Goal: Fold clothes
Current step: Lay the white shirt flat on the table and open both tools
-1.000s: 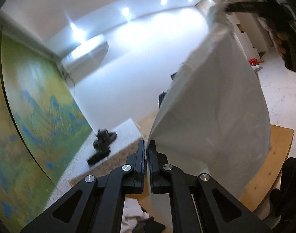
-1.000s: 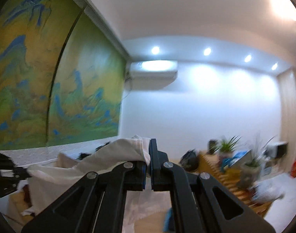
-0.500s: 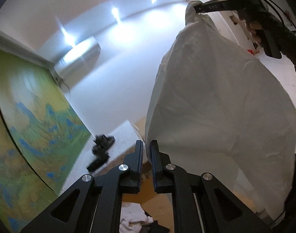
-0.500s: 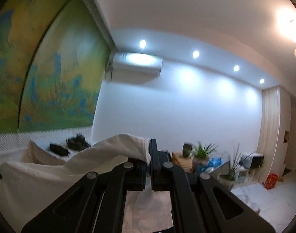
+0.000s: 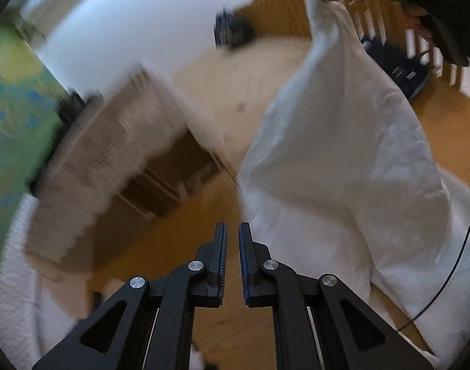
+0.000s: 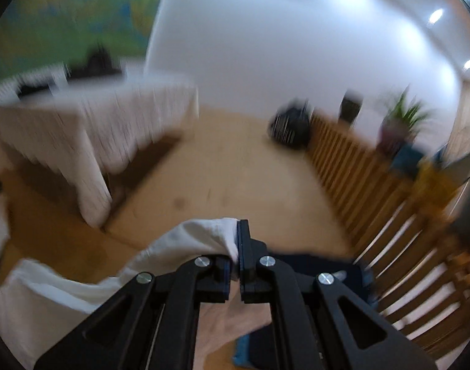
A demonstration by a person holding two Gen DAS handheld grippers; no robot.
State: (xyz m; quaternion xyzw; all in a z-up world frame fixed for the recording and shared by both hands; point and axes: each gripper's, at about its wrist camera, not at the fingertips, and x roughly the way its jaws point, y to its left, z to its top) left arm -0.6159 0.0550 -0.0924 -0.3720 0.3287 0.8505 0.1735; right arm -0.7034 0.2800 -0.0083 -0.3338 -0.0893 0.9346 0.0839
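A white garment hangs from my right gripper, seen at the top right of the left wrist view, and drapes down to the lower right. My left gripper is slightly open and empty, just left of the cloth's lower edge and apart from it. In the right wrist view my right gripper is shut on a bunched corner of the same white garment, which trails down to the lower left.
A table under a white fringed cloth stands at left, also in the right wrist view. A wooden slatted rail runs at right, with plants and a dark bag. The floor is wooden.
Both grippers have swung downward from the ceiling toward the floor. My left gripper has let go of the garment's edge and opened slightly. My right gripper still holds its corner.
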